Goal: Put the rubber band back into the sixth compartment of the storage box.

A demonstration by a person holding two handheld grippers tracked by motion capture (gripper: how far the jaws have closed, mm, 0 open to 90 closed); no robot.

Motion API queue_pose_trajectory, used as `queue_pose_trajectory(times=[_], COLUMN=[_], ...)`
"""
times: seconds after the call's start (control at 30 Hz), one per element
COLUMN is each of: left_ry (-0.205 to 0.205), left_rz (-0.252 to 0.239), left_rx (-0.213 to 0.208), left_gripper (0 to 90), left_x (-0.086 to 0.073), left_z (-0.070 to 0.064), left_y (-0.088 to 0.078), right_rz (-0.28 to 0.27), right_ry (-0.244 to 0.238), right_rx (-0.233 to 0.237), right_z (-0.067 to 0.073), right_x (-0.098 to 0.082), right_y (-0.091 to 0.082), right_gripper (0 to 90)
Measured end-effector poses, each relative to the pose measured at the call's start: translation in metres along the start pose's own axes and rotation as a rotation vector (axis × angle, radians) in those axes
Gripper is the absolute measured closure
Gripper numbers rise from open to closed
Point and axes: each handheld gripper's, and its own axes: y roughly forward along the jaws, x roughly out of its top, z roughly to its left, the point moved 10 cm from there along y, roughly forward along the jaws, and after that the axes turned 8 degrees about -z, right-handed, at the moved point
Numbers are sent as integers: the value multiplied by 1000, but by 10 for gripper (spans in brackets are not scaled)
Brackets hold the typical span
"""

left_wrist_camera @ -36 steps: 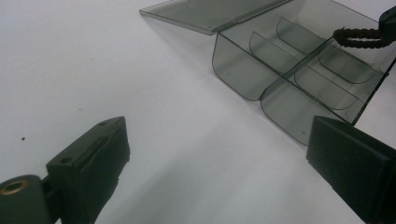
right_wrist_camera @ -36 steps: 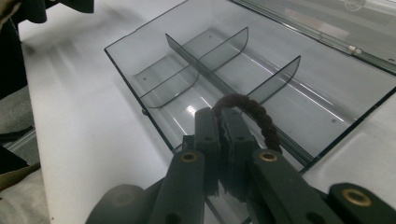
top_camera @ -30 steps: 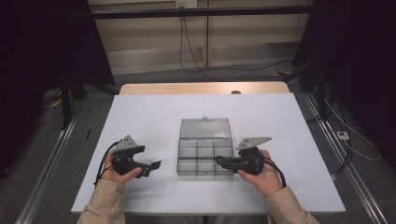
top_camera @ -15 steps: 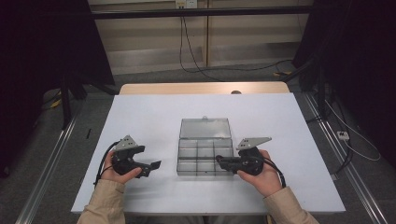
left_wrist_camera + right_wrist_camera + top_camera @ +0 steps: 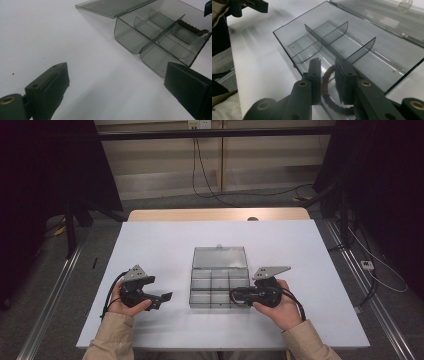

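Brown braided hair tie [image 5: 325, 86]: ribbed loop, in smoky clear plastic organiser box [image 5: 218, 282]; right gripper [image 5: 329, 78] jaws just opening, loop between, unpinched; left gripper [image 5: 117, 87] wide, empty

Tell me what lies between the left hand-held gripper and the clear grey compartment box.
Nothing: in the high view, only bare white table separates the left hand-held gripper from the clear grey plastic compartment box. The left gripper view shows the same bare stretch.

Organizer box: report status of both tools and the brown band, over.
Left tool open, idle beside the box. Right tool jaws just opening, brown band loose between them, inside the box. Nothing in the way.
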Motion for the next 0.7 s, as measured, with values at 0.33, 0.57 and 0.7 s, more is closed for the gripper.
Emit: queue_pose_trajectory(times=[0.33, 0.57, 0.7], left_ry=[-3, -4, -3], left_rz=[2, 5, 6], left_rx=[2, 1, 0], left_gripper=[60, 60, 60], left_x=[-1, -1, -1], left_z=[1, 1, 1], left_y=[1, 1, 1], right_rz=[11, 34, 36], right_ry=[-20, -55, -59], right_rx=[-17, -23, -32], right_z=[-7, -6, -7], right_x=[5, 3, 2], right_y=[18, 32, 33], right_gripper=[900, 900, 900])
